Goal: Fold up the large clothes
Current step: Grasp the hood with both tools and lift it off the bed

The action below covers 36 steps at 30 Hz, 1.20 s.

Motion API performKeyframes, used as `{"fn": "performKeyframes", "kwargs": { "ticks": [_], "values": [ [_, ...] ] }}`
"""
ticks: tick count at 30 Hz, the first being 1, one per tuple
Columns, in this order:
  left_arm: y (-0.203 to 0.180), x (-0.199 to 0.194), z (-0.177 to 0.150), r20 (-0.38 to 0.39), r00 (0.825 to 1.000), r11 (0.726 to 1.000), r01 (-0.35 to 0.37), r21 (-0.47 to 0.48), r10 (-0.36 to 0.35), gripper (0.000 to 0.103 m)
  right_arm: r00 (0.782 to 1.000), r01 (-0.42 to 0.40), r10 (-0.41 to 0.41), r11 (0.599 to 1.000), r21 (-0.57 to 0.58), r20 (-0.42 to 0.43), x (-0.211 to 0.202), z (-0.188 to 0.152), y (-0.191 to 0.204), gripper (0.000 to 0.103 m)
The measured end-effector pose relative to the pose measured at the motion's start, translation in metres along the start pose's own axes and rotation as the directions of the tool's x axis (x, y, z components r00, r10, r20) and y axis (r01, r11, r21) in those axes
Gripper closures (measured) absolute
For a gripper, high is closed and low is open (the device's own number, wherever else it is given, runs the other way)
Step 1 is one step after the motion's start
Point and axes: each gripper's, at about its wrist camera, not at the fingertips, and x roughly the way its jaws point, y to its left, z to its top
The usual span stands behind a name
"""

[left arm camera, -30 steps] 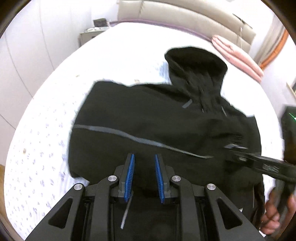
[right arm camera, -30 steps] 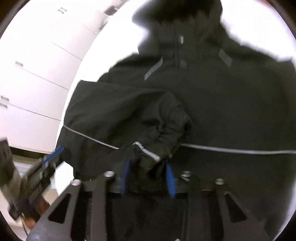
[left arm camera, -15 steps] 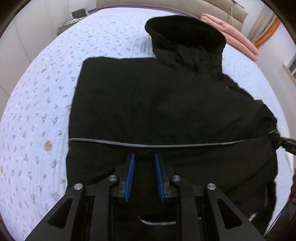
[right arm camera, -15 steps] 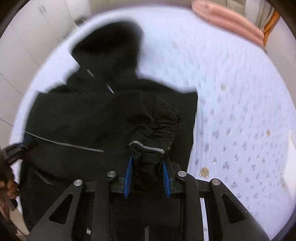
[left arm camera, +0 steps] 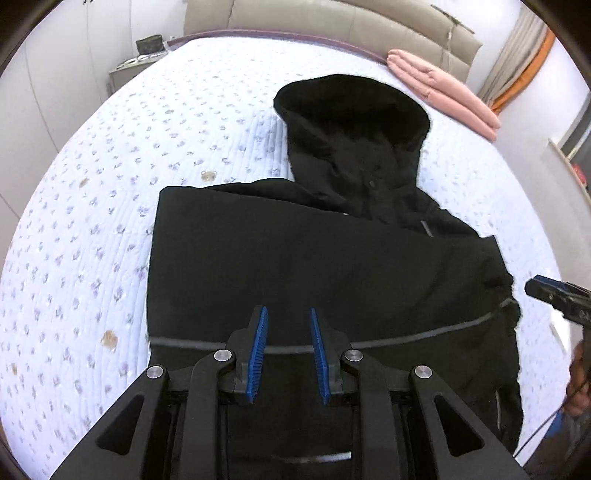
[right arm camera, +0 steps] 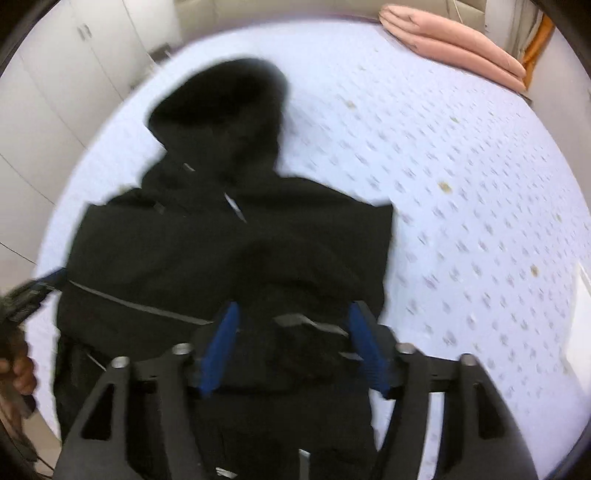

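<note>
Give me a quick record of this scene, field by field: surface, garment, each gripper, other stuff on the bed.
surface: bed with a pale quilted cover, small floral print
garment: black hooded jacket lying flat, hood toward the headboard, thin grey stripe across the body
left hand-held gripper: open, above the lower part of the jacket, nothing between its fingers
right hand-held gripper: open wide, the bunched sleeve cuff lying between its fingers; view is blurred
other items: folded pink blanket near the headboard
</note>
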Motion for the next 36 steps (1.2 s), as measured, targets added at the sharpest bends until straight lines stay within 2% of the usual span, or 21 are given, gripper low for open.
{"fn": "performKeyframes", "kwargs": {
  "ticks": [2,4,5,7,10,13,15,17,19,21,23,25,29,33,36],
  "values": [
    [0.002,0.02,0.003,-0.035,0.999,1.0,-0.005,-0.018,0.004,0.079,1.0,0.004,-0.005,0.999,-0.044,-0.027,0.019,0.003,0.015,0.038],
    [0.005,0.042,-0.002,-0.061,0.998,0.999,-0.007,-0.031,0.005,0.079,0.996,0.038,-0.044,0.996,-0.077,-0.074,0.046,-0.003,0.021,0.057],
    [0.006,0.049,-0.004,-0.065,0.998,1.0,-0.007,-0.025,0.005,0.079,0.993,0.043,-0.051,0.996,-0.075,-0.109,0.059,-0.008,0.02,0.06],
    [0.007,0.058,-0.009,-0.067,0.998,1.0,-0.002,-0.018,0.001,0.079,0.985,0.055,-0.065,0.997,-0.063,-0.158,0.082,-0.021,0.013,0.062],
    [0.002,0.054,-0.003,-0.068,0.998,1.0,-0.011,-0.005,0.01,0.079,0.987,0.046,-0.053,0.998,-0.051,-0.152,0.08,-0.023,0.014,0.062],
    [-0.001,0.033,0.016,-0.031,0.998,0.998,0.054,-0.01,-0.054,0.079,0.986,0.02,-0.025,0.999,-0.036,-0.163,0.064,-0.014,0.007,0.061],
    [-0.005,0.022,0.041,0.017,0.998,0.998,0.065,0.009,-0.066,0.078,0.992,-0.009,0.006,1.0,-0.024,-0.127,0.047,0.001,0.006,0.058],
    [-0.008,0.019,0.072,0.056,0.995,0.997,0.079,0.021,-0.08,0.078,0.998,-0.04,0.039,0.999,-0.014,-0.049,0.024,0.027,0.005,0.056],
    [-0.011,0.024,0.11,0.095,0.993,0.998,0.063,0.029,-0.065,0.078,0.997,-0.07,0.07,0.998,0.004,0.017,0.013,0.054,0.003,0.055],
    [-0.011,0.034,0.148,0.13,0.99,0.998,0.059,0.015,-0.06,0.078,0.995,-0.077,0.075,0.997,0.024,0.072,0.013,0.086,0.001,0.054],
    [-0.008,0.05,0.184,0.134,0.988,0.997,0.081,-0.012,-0.079,0.078,0.99,-0.056,0.048,0.997,0.057,0.13,0.022,0.124,-0.002,0.052],
    [-0.008,0.071,0.212,0.14,0.984,0.994,0.111,-0.014,-0.108,0.078,0.986,-0.075,0.059,0.992,0.097,0.157,0.034,0.148,-0.007,0.048],
    [-0.007,0.118,0.246,0.092,0.989,0.993,0.115,-0.013,-0.113,0.078,0.984,-0.08,0.055,0.986,0.147,0.169,0.074,0.192,-0.013,0.043],
    [-0.012,0.158,0.257,0.038,0.995,0.994,0.086,0.061,-0.088,0.078,0.989,-0.059,0.037,0.987,0.152,0.143,0.114,0.217,-0.018,0.043],
    [-0.016,0.179,0.259,0.025,0.999,0.993,0.024,0.112,-0.026,0.078,0.993,-0.031,0.013,0.988,0.15,0.118,0.141,0.233,-0.011,0.043]
  ]
}}
